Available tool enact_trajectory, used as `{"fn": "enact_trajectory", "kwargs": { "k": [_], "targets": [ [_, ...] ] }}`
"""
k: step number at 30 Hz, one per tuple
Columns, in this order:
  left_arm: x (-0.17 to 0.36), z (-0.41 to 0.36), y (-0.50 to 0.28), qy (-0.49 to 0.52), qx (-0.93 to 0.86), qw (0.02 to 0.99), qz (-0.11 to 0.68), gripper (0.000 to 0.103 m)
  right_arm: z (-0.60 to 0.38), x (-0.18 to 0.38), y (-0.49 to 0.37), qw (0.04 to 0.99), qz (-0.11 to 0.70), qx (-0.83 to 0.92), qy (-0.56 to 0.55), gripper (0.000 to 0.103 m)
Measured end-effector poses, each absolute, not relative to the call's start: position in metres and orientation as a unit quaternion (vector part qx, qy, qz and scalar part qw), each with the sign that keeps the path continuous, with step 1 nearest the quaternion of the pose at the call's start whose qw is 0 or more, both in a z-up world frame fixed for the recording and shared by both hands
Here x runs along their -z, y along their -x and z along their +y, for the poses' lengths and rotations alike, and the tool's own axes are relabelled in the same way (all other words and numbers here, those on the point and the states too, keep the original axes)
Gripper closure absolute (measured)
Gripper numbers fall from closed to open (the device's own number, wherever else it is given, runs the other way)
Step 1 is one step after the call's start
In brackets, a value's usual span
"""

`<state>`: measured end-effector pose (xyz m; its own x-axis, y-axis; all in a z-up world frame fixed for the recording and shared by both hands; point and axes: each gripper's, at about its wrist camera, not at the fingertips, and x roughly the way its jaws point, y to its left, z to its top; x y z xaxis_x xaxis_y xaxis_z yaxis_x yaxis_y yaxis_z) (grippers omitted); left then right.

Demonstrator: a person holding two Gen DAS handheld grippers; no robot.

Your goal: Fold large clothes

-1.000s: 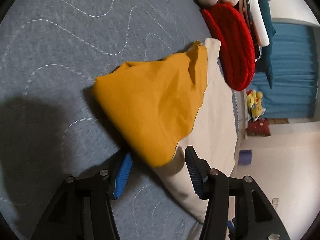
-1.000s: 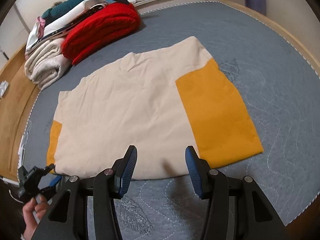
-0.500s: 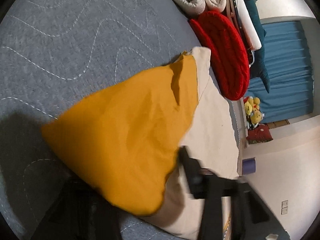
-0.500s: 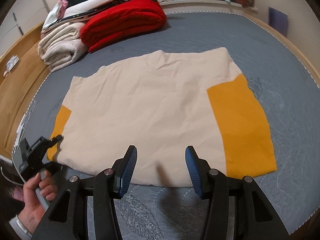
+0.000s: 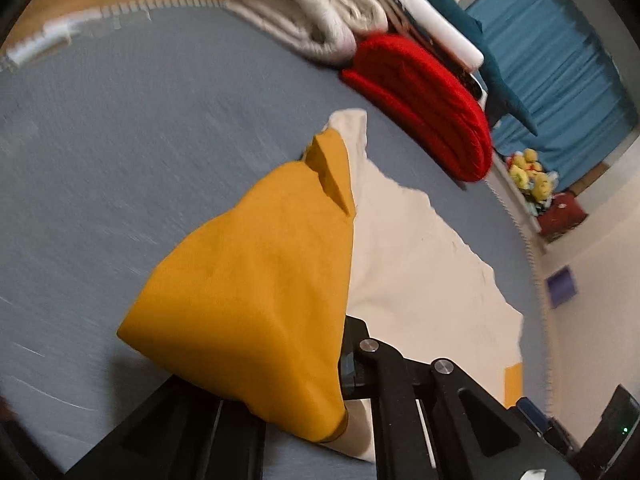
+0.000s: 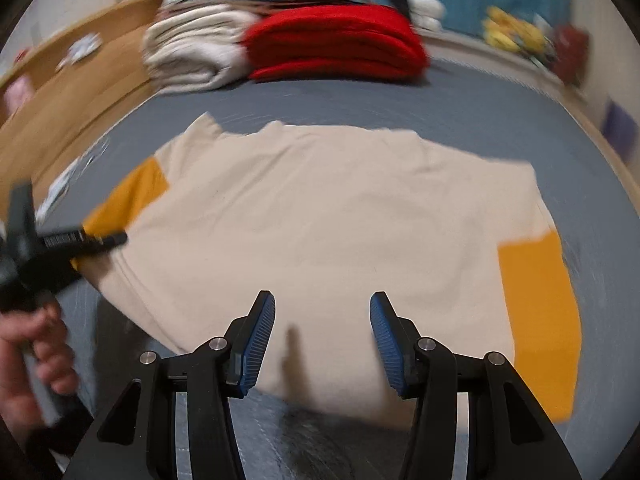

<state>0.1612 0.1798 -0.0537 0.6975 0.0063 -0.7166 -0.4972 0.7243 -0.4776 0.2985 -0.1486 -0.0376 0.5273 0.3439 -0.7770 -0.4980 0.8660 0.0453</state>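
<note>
A cream shirt with yellow sleeves is lying spread flat across the middle of a grey bed, its hem nearest the right gripper. That gripper is hovering over the hem with its blue-padded fingers spread wide apart and nothing between them. The right sleeve is lying flat toward the bed's right edge. The left gripper, held in a hand, is reaching in at the left sleeve near the bed's left edge. In the left wrist view the left sleeve is rising off the bed in a peaked tent and draping over the gripper's fingers, so the fingertips are hidden and I cannot tell whether they are pinching the fabric. A red blanket and a pile of cream bedding are sitting along the bed's far edge.
</note>
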Motion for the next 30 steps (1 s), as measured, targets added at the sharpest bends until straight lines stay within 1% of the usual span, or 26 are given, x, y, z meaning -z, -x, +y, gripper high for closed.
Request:
{"fn": "enact_trajectory", "kwargs": {
  "k": [3,5,9,10,13,14,17,19,22,27,30],
  "targets": [
    [0.04,0.193,-0.149,0.323,-0.165,0.859,0.361,0.095,-0.12,0.041,-0.286,0.859,0.409,-0.286,0.118,0.056],
    [0.035,0.195,-0.148,0.308,-0.161,0.864,0.364,0.095,-0.1,0.05,-0.282,0.846,0.417,-0.308,0.127,0.056],
    [0.034,0.184,-0.154,0.28,-0.143,0.871,0.378,0.095,-0.048,0.107,-0.294,0.788,0.502,-0.287,0.213,0.056],
    [0.032,0.178,-0.157,0.265,-0.144,0.875,0.378,0.095,-0.043,0.116,-0.299,0.779,0.518,-0.278,0.219,0.056],
    [0.023,0.176,-0.162,0.255,-0.134,0.881,0.375,0.095,-0.042,0.105,-0.31,0.775,0.531,-0.268,0.213,0.056],
    [0.021,0.176,-0.163,0.257,-0.132,0.881,0.374,0.095,-0.045,0.094,-0.31,0.781,0.523,-0.269,0.21,0.056],
    [0.017,0.172,-0.161,0.257,-0.128,0.883,0.371,0.095,-0.077,0.046,-0.305,0.821,0.46,-0.267,0.205,0.056],
    [0.016,0.163,-0.159,0.251,-0.128,0.887,0.367,0.096,-0.116,0.012,-0.299,0.853,0.409,-0.255,0.199,0.056],
    [0.01,0.144,-0.156,0.228,-0.119,0.898,0.357,0.096,-0.175,-0.019,-0.292,0.888,0.35,-0.226,0.197,0.056],
    [-0.005,0.1,-0.167,0.18,-0.089,0.918,0.343,0.096,-0.254,-0.036,-0.29,0.924,0.296,-0.166,0.173,0.056],
    [-0.015,0.063,-0.176,0.154,-0.064,0.925,0.34,0.096,-0.3,-0.03,-0.286,0.932,0.306,-0.143,0.134,0.056]
  ]
}}
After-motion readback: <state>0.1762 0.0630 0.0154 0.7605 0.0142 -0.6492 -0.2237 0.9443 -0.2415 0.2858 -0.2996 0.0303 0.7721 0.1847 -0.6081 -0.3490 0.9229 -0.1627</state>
